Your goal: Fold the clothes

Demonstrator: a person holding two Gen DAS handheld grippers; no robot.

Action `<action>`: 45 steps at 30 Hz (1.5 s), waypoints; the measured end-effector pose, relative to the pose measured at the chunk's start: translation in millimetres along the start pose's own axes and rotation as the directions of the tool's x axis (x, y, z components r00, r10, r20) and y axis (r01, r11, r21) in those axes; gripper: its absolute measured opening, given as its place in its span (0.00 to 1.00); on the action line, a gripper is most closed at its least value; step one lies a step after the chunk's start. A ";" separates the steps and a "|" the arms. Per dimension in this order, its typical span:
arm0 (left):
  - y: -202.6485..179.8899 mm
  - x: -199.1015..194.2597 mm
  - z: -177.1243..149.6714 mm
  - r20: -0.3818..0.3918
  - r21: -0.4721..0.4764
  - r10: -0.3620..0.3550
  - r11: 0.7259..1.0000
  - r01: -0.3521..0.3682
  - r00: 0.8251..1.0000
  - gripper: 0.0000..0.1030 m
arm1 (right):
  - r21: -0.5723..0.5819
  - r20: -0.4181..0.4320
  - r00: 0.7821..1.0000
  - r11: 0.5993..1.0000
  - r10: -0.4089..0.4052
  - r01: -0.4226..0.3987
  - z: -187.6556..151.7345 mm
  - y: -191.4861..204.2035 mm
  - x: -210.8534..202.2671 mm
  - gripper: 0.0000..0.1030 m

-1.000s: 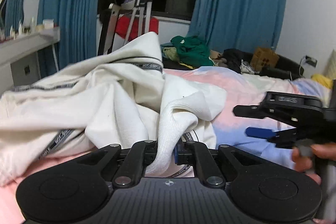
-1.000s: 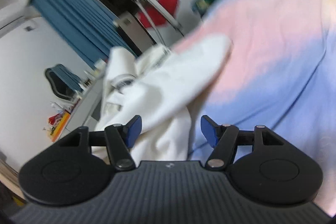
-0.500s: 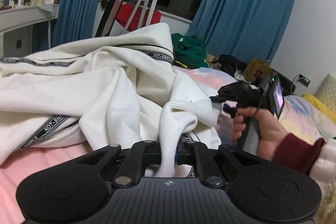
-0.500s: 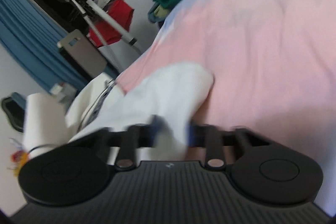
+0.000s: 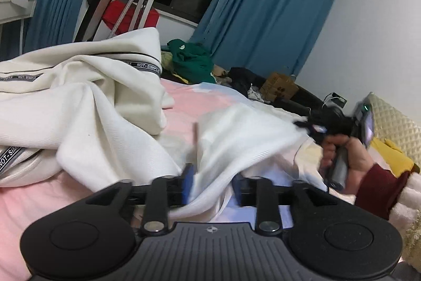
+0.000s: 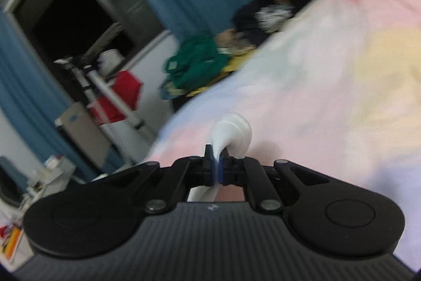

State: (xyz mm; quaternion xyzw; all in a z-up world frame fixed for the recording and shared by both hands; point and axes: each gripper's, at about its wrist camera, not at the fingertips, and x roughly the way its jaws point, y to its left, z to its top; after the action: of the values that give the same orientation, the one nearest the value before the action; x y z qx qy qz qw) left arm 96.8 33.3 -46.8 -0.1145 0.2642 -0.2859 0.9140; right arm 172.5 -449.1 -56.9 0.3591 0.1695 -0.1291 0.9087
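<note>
A cream white garment point(image 5: 79, 107) with a grey lettered stripe lies crumpled on the pink and blue bedsheet point(image 5: 184, 94). My left gripper point(image 5: 211, 186) is open, its blue pads apart, and a stretched part of the garment point(image 5: 236, 133) runs loosely between them. My right gripper point(image 6: 217, 170) is shut on a bunched end of the white fabric point(image 6: 231, 129). In the left wrist view the right gripper point(image 5: 310, 127) is at the right, held by a hand in a maroon cuff, pulling that end taut.
A green garment pile point(image 5: 193, 59) and dark clothes point(image 5: 242, 75) lie at the far edge of the bed. A cardboard box point(image 5: 280, 86), a drying rack with a red cloth point(image 5: 126, 17), blue curtains point(image 5: 263, 17) and a quilted headboard point(image 5: 394, 128) surround the bed.
My left gripper has opened and released the fabric fold. My right gripper has closed on the garment's end and pulled it away to the right, stretching the cloth out.
</note>
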 end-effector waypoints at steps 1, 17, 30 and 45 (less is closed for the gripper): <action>-1.4 -1.6 -1.3 0.000 0.003 -0.007 1.000 0.007 1.000 0.48 | 0.020 0.012 1.000 1.000 -0.019 0.018 1.7 -14.4 -6.6 0.06; 74.8 -36.2 11.3 -0.062 -0.435 0.104 0.892 -0.121 0.993 0.81 | 0.331 0.201 0.915 0.903 -0.350 0.273 23.6 -164.3 -68.3 0.06; 202.1 -68.9 -20.2 -0.055 -0.896 0.272 0.411 -0.168 0.961 0.64 | 0.149 0.160 0.880 0.892 -0.447 0.426 12.6 -145.7 -57.5 0.06; 197.2 -131.7 7.3 0.081 -0.865 0.345 0.490 -0.106 0.935 0.08 | 0.169 0.118 0.874 0.877 -0.472 0.450 10.3 -148.5 -52.6 0.06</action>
State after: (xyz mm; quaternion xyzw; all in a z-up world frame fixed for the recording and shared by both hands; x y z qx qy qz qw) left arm 100.1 270.2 -56.8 -0.5437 0.2682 0.0192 0.7951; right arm 74.0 -555.6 -119.2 0.3583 0.1695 -0.3812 0.8352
